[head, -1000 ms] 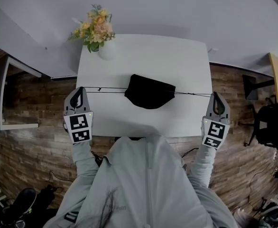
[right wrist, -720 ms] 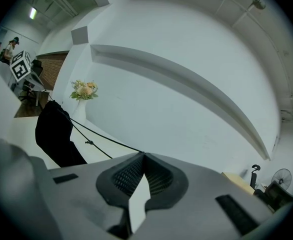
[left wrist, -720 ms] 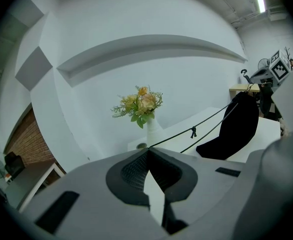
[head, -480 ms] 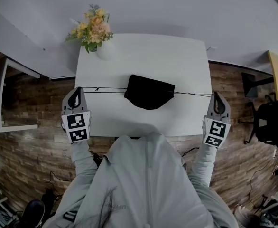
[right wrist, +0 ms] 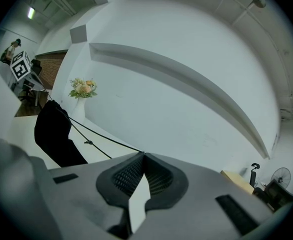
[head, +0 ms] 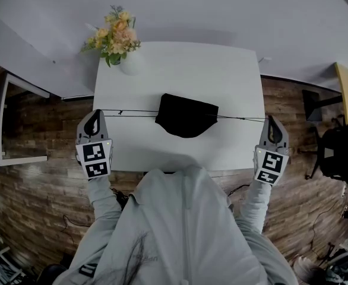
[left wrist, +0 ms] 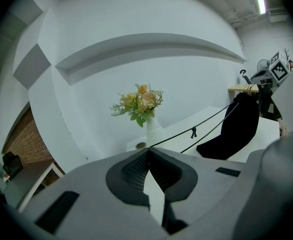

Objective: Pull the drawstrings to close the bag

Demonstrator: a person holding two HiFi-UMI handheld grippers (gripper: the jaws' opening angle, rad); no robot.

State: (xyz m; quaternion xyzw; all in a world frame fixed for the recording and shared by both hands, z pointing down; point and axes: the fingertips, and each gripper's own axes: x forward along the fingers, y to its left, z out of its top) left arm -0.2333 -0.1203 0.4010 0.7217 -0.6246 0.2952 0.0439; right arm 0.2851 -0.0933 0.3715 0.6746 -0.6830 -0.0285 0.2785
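Observation:
A black drawstring bag (head: 186,116) hangs gathered over the middle of the white table (head: 180,70), held up by its taut cords. The left drawstring (head: 129,112) runs as two thin black lines with a small knot to my left gripper (head: 95,112), which is shut on its end off the table's left edge. On the other side the right drawstring (head: 242,118) stretches to my right gripper (head: 271,119), shut on it beyond the table's right edge. In the left gripper view the cords (left wrist: 194,132) lead from the jaw tips to the bag (left wrist: 234,129). The right gripper view shows the bag (right wrist: 54,134) and cord (right wrist: 104,140) likewise.
A white vase of yellow and peach flowers (head: 117,37) stands at the table's far left corner. Brick-patterned floor lies either side of the table. A chair and stand (head: 334,153) are at the right, a white shelf (head: 10,123) at the left.
My left gripper has drifted slightly left and nearer. The bag, cords and right gripper look unchanged.

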